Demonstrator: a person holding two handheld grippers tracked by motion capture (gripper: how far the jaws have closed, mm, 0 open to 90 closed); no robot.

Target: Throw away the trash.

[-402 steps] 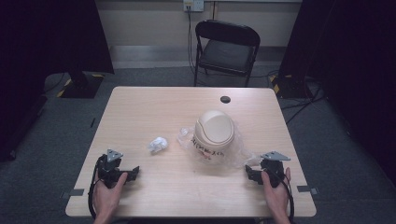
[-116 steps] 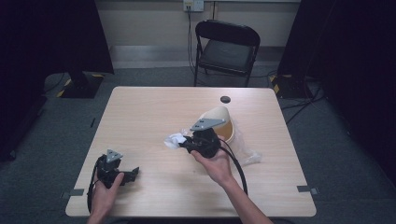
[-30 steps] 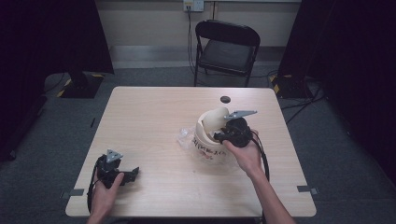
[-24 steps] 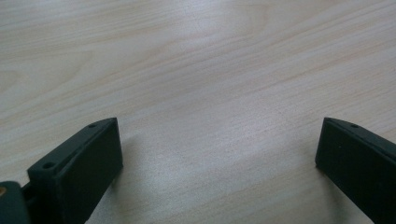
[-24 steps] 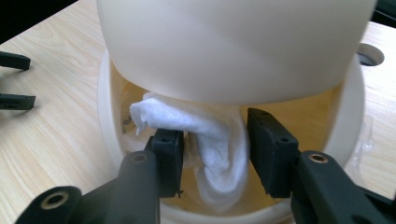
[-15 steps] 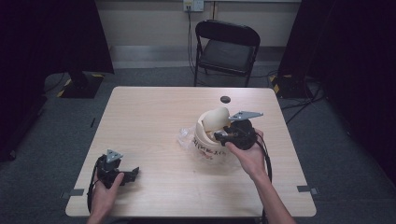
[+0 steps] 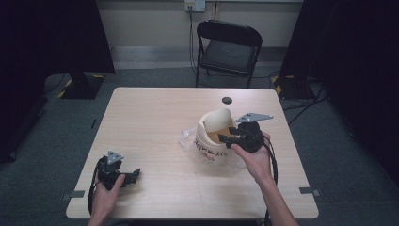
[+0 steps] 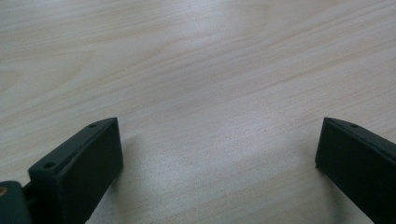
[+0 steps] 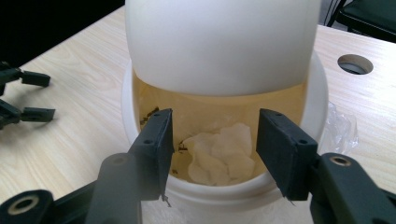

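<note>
A white bin with a tipped swing lid stands right of the table's middle. A crumpled white paper wad lies at the bottom of the bin. My right gripper hangs at the bin's mouth, and its jaws have just been opening. In the right gripper view that gripper stands open above the wad, with nothing pressed between the pads. My left gripper rests on the table near the front left corner. Its jaws are wide open over bare wood.
A clear plastic bag lies crumpled under and beside the bin. A round dark hole sits in the table top behind the bin. A black folding chair stands past the far edge.
The paper wad, once on the table left of the bin, now lies inside it. My right gripper came from the front right to the bin's mouth. The left has not moved.
</note>
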